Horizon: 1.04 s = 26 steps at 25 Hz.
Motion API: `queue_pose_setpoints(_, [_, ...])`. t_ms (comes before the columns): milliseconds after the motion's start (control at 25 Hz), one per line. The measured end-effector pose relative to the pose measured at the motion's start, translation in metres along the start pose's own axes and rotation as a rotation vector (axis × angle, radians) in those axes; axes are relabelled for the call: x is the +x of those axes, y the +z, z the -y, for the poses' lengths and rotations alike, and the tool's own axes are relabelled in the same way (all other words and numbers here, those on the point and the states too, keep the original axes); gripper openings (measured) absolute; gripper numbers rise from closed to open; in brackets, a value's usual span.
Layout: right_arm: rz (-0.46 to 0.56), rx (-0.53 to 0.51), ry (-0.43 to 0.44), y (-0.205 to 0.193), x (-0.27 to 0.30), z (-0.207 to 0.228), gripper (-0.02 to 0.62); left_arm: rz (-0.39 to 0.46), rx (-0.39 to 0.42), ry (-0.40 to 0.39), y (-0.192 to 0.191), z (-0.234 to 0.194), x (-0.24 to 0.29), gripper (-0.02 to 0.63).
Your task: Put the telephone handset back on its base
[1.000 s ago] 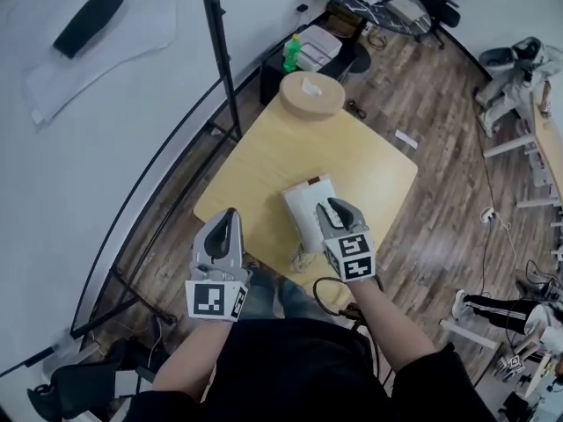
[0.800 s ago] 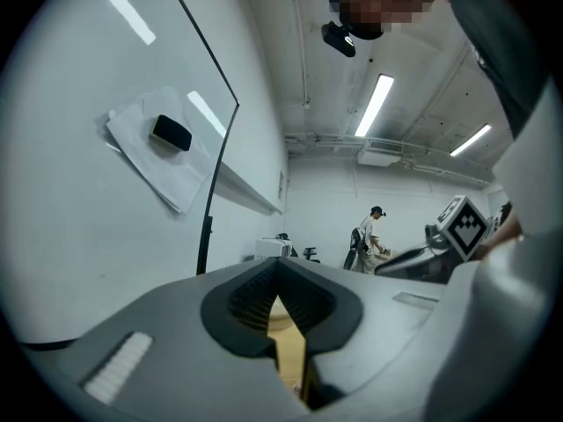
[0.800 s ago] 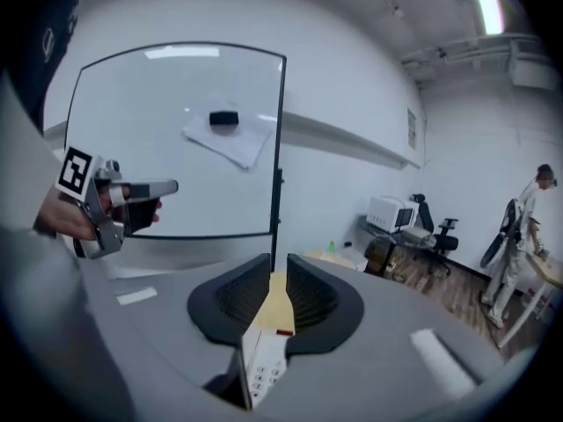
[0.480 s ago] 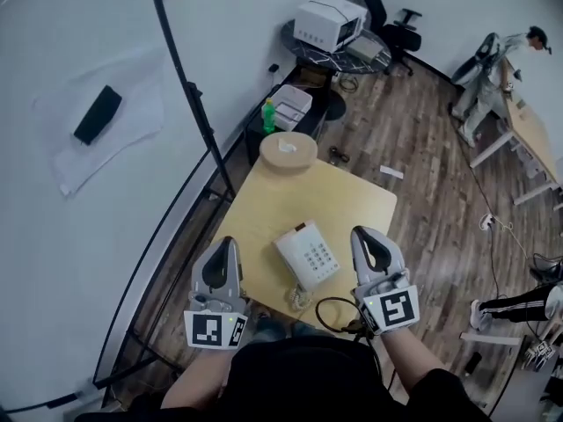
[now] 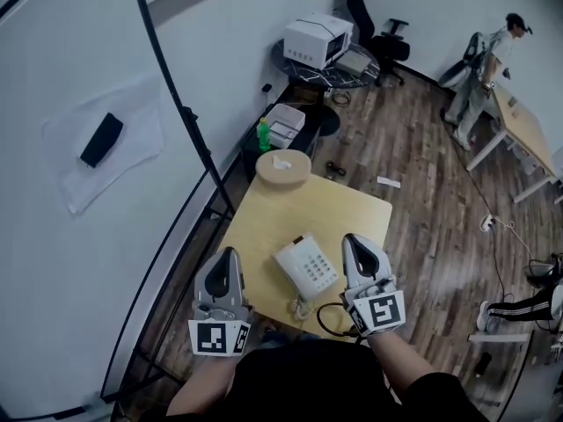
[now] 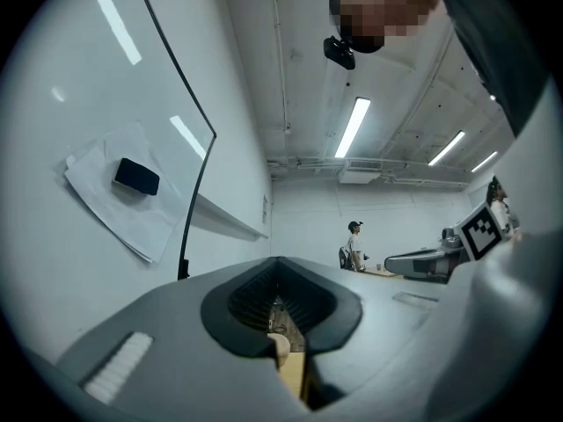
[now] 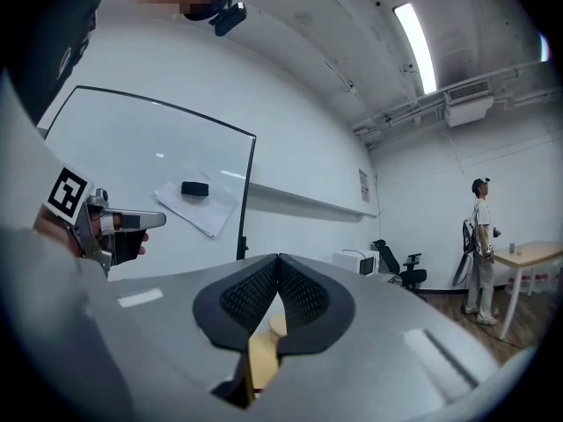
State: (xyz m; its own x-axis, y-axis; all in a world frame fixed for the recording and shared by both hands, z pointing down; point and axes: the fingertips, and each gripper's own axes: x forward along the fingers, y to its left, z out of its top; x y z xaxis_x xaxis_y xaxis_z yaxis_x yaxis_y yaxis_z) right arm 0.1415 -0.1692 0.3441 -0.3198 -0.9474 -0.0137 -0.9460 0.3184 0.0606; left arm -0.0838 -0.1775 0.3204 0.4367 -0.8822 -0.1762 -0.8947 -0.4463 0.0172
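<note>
A white telephone base (image 5: 315, 269) with a keypad sits on the light wooden table (image 5: 264, 227), near its front edge. The white handset (image 5: 288, 260) lies along the base's left side, and its coiled cord (image 5: 302, 304) hangs at the front. My left gripper (image 5: 229, 255) (image 6: 278, 262) is shut and empty, held up left of the phone. My right gripper (image 5: 350, 239) (image 7: 279, 258) hovers just right of the phone. Its jaws have just been closing and stand shut with nothing between them. Neither gripper touches the phone.
A round wooden block (image 5: 282, 167) stands at the table's far corner, with a green bottle (image 5: 262, 135) behind it. A black whiteboard frame (image 5: 189, 121) runs along the left. A printer (image 5: 317, 38), an office chair (image 5: 387, 47) and a person (image 5: 479, 77) are at the back.
Both grippers have risen well above the table. The right gripper has come off the telephone, moved right of it and shut. The phone now shows uncovered.
</note>
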Motion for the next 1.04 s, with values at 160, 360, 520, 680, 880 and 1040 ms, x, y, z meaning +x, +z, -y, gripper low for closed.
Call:
queue_pose_setpoints(160, [-0.015,-0.013,-0.011,-0.006,-0.003,0.000,0.006,-0.006,-0.007,0.000,-0.002,0.002,-0.003,0.000])
queue_pose_setpoints(360, [-0.022,-0.008,-0.023,-0.013,-0.005,0.003,0.006,-0.016,-0.012,0.000,-0.009,0.002,-0.005,0.000])
queue_pose_setpoints(520, [-0.028,-0.004,-0.031,-0.014,-0.005,0.005,0.006,-0.028,-0.022,0.002,-0.013,0.002,-0.005,0.000])
queue_pose_setpoints(680, [-0.034,-0.010,-0.026,-0.015,-0.006,0.005,0.006,-0.030,-0.025,0.002,-0.014,0.004,-0.005,-0.002])
queue_pose_setpoints(880, [-0.041,-0.005,-0.026,-0.018,-0.005,0.009,0.006,-0.036,-0.016,-0.004,-0.016,0.008,-0.003,0.000])
queue_pose_setpoints(1040, [-0.039,-0.006,-0.021,-0.022,-0.005,0.011,0.006,-0.055,-0.018,-0.007,-0.020,0.010,-0.003,-0.001])
